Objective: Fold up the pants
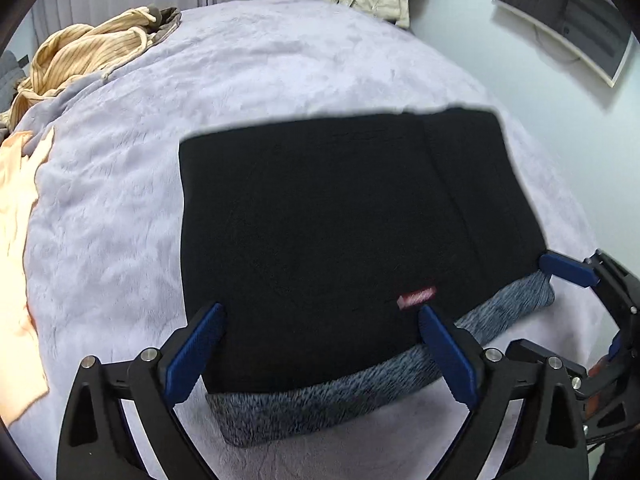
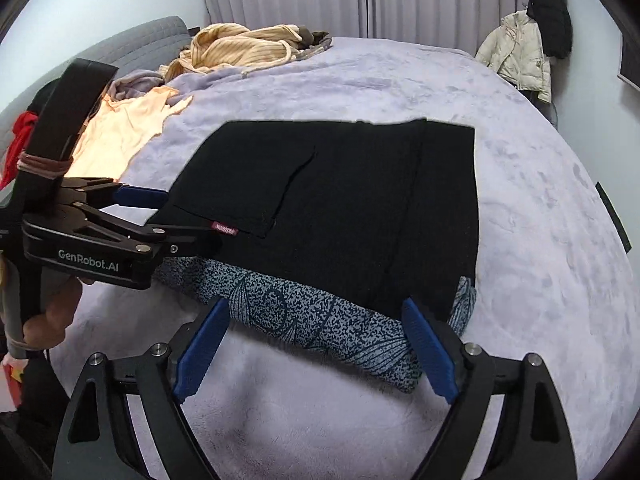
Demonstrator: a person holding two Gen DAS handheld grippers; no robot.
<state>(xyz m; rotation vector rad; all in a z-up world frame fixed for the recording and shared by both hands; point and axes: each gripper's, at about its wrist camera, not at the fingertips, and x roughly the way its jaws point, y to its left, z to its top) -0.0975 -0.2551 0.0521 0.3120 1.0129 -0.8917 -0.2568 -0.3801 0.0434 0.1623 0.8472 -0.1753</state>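
Black pants (image 1: 340, 216) lie folded into a flat rectangle on the lavender bed blanket (image 1: 120, 240), with a small red label near their front edge. Grey-blue speckled fabric (image 2: 320, 316) shows from under that near edge. My left gripper (image 1: 320, 310) hovers over the near left part of the pants, jaws wide and nothing pinched. My right gripper (image 2: 316, 306) stands open over the near right part, with only the speckled fabric and pants edge seen past its blue fingers (image 2: 428, 352). In the right wrist view the left gripper (image 2: 164, 216) reaches in from the left edge.
A yellow striped garment (image 2: 244, 48) is heaped at the bed's far left, and a peach garment (image 2: 124, 128) lies nearer. A cream jacket (image 2: 516, 52) hangs by the far wall. A hand (image 2: 52, 320) grips the left tool's handle. A screen (image 1: 568, 16) hangs on the right wall.
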